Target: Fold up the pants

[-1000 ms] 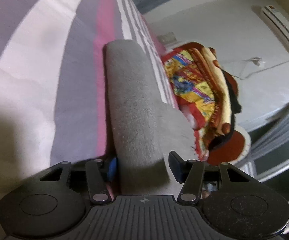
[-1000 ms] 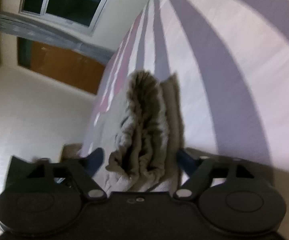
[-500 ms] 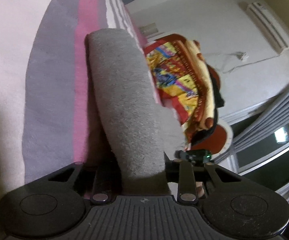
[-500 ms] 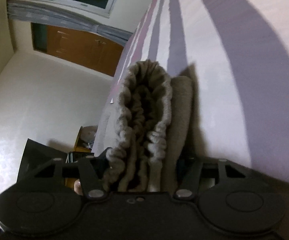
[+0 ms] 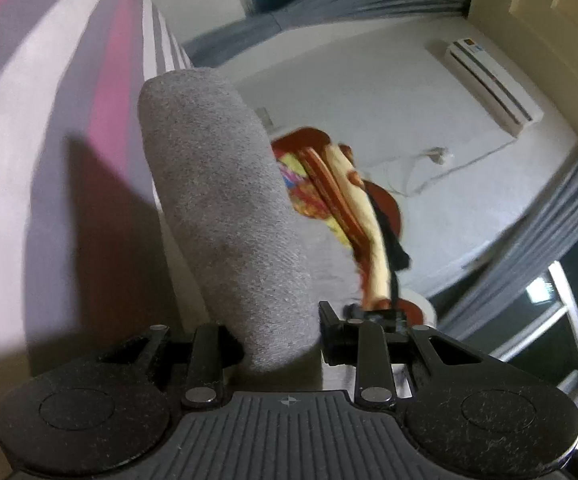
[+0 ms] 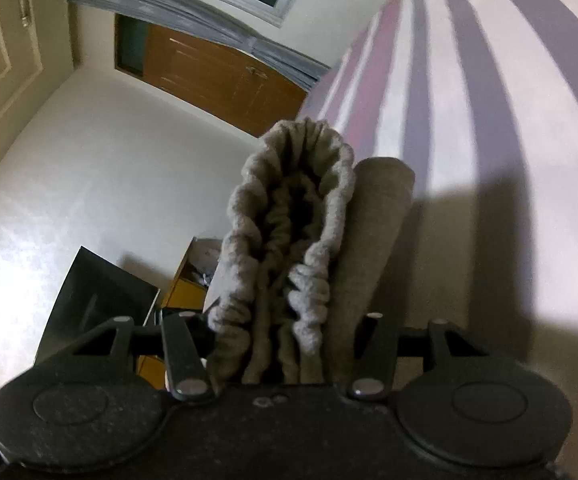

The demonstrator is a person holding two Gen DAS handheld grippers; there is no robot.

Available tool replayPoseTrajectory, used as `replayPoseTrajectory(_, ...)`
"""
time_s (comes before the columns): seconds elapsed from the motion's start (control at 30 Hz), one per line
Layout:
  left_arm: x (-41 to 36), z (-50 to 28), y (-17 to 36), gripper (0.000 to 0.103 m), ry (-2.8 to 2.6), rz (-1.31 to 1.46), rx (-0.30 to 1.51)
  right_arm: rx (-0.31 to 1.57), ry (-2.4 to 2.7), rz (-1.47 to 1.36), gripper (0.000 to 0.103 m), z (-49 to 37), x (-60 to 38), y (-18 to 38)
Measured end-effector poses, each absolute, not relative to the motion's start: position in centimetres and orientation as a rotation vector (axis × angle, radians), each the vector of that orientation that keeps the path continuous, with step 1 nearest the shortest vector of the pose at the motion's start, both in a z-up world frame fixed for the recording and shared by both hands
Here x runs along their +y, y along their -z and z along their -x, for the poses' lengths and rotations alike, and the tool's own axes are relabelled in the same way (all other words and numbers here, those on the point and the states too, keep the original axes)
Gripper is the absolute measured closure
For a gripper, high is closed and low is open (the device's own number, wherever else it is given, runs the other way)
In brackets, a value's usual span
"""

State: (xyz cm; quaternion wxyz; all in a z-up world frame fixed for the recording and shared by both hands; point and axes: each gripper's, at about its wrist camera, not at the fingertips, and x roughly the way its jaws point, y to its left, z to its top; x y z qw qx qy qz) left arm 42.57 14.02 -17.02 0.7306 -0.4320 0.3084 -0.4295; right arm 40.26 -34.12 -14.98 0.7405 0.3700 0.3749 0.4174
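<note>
The grey fleece pants [image 5: 225, 216] are folded into a thick bundle, lifted off the striped bed sheet [image 5: 49, 128]. My left gripper [image 5: 277, 344] is shut on the smooth folded end of the pants. My right gripper [image 6: 285, 344] is shut on the other end, where the gathered elastic waistband [image 6: 289, 208] and a folded layer [image 6: 373, 232] stand up between the fingers. The fingertips of both grippers are hidden by the cloth.
A colourful red and yellow blanket pile [image 5: 341, 216] lies beyond the pants in the left wrist view. An air conditioner [image 5: 489, 80] hangs on the wall. A wooden door [image 6: 217, 80], a dark screen [image 6: 97, 304] and a yellow cabinet [image 6: 185, 292] show in the right wrist view.
Both grippers closed on the pants ends and lifted the bundle up off the bed; more wall and room shows behind it now.
</note>
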Motion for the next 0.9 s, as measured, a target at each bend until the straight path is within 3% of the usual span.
replayPoseTrajectory(0.1, 15.2, -46.5, 16.6, 0.071, 0.785, 0.892, 0.717, 0.811, -0.882, -0.848, 0.05, -44.4, -32.7, 14.4)
replayPoseTrajectory(0.13, 15.7, -47.6, 17.4, 0.061, 0.675, 0.89, 0.763, 0.834, -0.848, -0.85, 0.046, -45.8, -32.1, 14.8)
replayPoseTrajectory(0.17, 16.0, -48.3, 18.4, 0.055, 0.593, 0.895, 0.815, 0.873, -0.774, -0.844, 0.031, -46.8, -31.7, 15.5)
replayPoseTrajectory(0.23, 16.3, -48.7, 20.6, 0.05, 0.542, 0.893, 0.914, 1.063, -0.525, -0.817, 0.017, -48.8, -30.9, 18.4)
replayPoseTrajectory(0.27, 16.4, -48.2, 20.8, 0.049, 0.571, 0.902, 0.897, 1.117, -0.499, -0.804, 0.023, -49.0, -30.6, 19.5)
replayPoseTrajectory(0.33, 16.8, -46.7, 20.9, 0.035, 0.64, 0.952, 0.862, 1.083, -0.558, -0.773, 0.022, -48.1, -30.6, 19.1)
replayPoseTrajectory(0.4, 16.6, -45.0, 20.8, 0.027, 0.697, 0.932, 0.815, 1.054, -0.6, -0.781, 0.018, -46.6, -31.2, 18.5)
replayPoseTrajectory(0.43, 16.2, -44.6, 21.0, 0.028, 0.689, 0.901, 0.824, 1.026, -0.638, -0.773, 0.014, -45.7, -31.7, 18.4)
replayPoseTrajectory(0.53, 15.8, -45.0, 21.4, 0.03, 0.643, 0.89, 0.825, 1.045, -0.618, -0.745, 0.019, -44.9, -32.1, 19.6)
replayPoseTrajectory(0.77, 15.5, -42.6, 20.3, 0.029, 0.632, 0.948, 0.79, 1.05, -0.562, -0.715, 0.007, -44.6, -29.6, 17.2)
replayPoseTrajectory(0.9, 15.8, -37.3, 19.4, 0.008, 0.558, 0.885, 0.707, 0.953, -0.523, -0.705, 0.0, -40.4, -29.8, 16.0)
